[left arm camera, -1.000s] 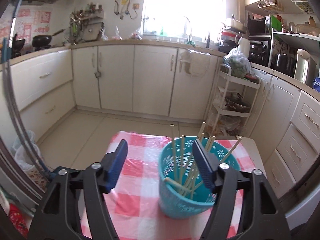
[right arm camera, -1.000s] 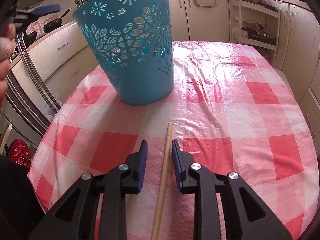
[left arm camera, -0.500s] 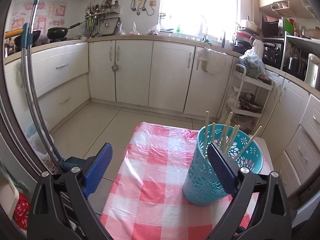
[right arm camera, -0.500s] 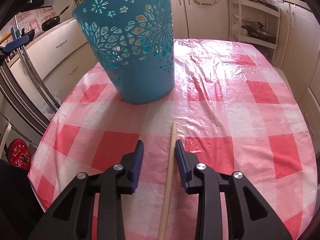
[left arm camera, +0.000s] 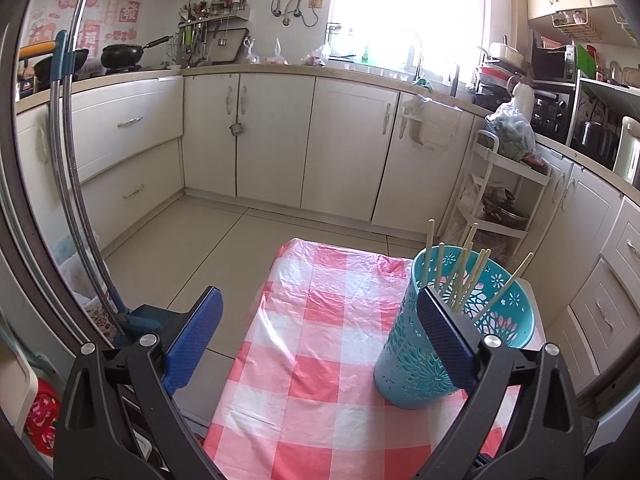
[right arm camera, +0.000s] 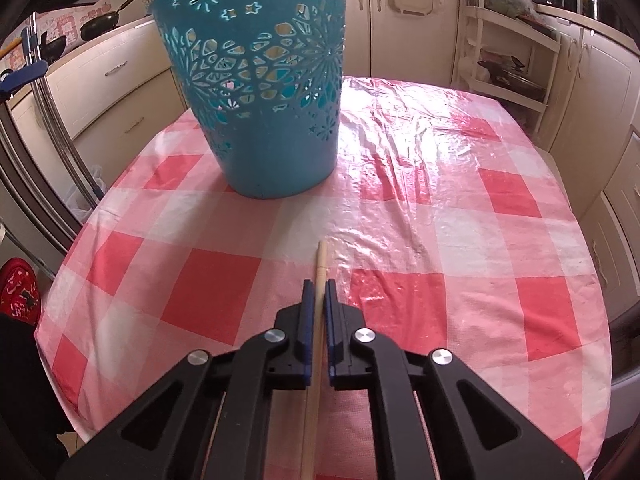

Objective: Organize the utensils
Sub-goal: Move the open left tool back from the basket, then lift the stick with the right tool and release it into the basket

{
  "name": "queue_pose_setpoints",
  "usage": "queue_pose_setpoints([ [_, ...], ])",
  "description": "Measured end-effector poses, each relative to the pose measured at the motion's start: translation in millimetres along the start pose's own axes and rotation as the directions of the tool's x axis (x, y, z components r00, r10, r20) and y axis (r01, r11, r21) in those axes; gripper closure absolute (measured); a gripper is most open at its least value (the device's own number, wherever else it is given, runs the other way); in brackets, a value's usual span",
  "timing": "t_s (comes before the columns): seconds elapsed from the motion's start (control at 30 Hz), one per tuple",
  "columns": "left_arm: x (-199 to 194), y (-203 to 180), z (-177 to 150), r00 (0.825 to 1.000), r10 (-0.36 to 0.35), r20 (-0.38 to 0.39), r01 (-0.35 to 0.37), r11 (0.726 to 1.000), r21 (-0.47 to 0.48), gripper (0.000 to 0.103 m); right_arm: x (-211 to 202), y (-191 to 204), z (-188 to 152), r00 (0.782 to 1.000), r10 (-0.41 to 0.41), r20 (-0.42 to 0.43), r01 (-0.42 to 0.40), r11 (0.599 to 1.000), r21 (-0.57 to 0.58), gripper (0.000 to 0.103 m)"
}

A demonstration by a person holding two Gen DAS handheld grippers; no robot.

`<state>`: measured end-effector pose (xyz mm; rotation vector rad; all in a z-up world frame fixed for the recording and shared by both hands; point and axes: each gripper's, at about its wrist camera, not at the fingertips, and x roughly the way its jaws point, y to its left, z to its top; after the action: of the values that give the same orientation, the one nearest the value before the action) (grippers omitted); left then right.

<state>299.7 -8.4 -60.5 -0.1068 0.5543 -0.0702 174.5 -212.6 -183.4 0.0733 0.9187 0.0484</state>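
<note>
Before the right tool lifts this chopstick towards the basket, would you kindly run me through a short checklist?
1. Right tool shut on the chopstick: ok, pads meet it on both sides.
2. Chopstick off the tablecloth: cannot tell.
3. Basket upright ahead: ok.
4. Room in the basket: ok, the other chopsticks stand loosely.
5. Left tool out of the way: ok, open, holding nothing, beside the basket.
6. Path to the basket: ok, only bare cloth between.

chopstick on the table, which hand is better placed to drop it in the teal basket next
Right. The right gripper is shut on the chopstick, and the teal basket stands just ahead of it. The left gripper is open, empty and beside the basket.
</note>
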Motion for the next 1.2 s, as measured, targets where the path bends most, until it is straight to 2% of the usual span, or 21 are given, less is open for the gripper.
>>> queue_pose_setpoints([
  [0.27, 8, 3, -2, 1.000, 0.001, -0.026, -0.001, 1.000, -0.004, 0.009, 3, 5, 3, 1.000, -0.017, -0.011, 0.017, 0.999, -0.051, 0.097],
  [0.47, 10, 7, -2, 0.999, -0.001, -0.036, 0.000, 1.000, -0.023, 0.009, 2, -3, 5, 0.999, 0.026, -0.036, -0.027, 0.999, -0.022, 0.097],
  [0.63, 12, 6, -3, 0.999, 0.000, -0.041, 0.000, 1.000, -0.019, 0.009, 3, 3, 5, 0.999, 0.006, -0.034, -0.008, 0.997, -0.077, 0.097],
  [0.77, 15, 7, -4, 0.999, 0.005, -0.048, -0.006, 1.000, -0.015, 0.009, -3, -4, 5, 0.998, 0.041, -0.044, -0.043, 0.999, -0.028, 0.097],
  [0.87, 16, 9, -5, 0.999, 0.007, -0.053, -0.008, 1.000, -0.022, 0.009, -22, -12, 12, 0.993, 0.113, -0.012, -0.113, 0.993, 0.034, 0.097],
  [0.97, 18, 8, -5, 0.998, 0.008, -0.058, -0.009, 1.000, -0.023, 0.009, -48, -23, 26, 0.980, 0.194, 0.051, -0.198, 0.975, 0.100, 0.097],
  [1.1, 20, 7, -7, 0.998, 0.007, -0.068, -0.009, 1.000, -0.020, 0.009, -84, -30, 54, 0.951, 0.269, 0.151, -0.291, 0.945, 0.148, 0.097],
  [1.2, 22, 6, -7, 0.998, 0.011, -0.068, -0.012, 1.000, -0.017, 0.009, -107, -26, 78, 0.927, 0.304, 0.221, -0.339, 0.930, 0.142, 0.097],
])
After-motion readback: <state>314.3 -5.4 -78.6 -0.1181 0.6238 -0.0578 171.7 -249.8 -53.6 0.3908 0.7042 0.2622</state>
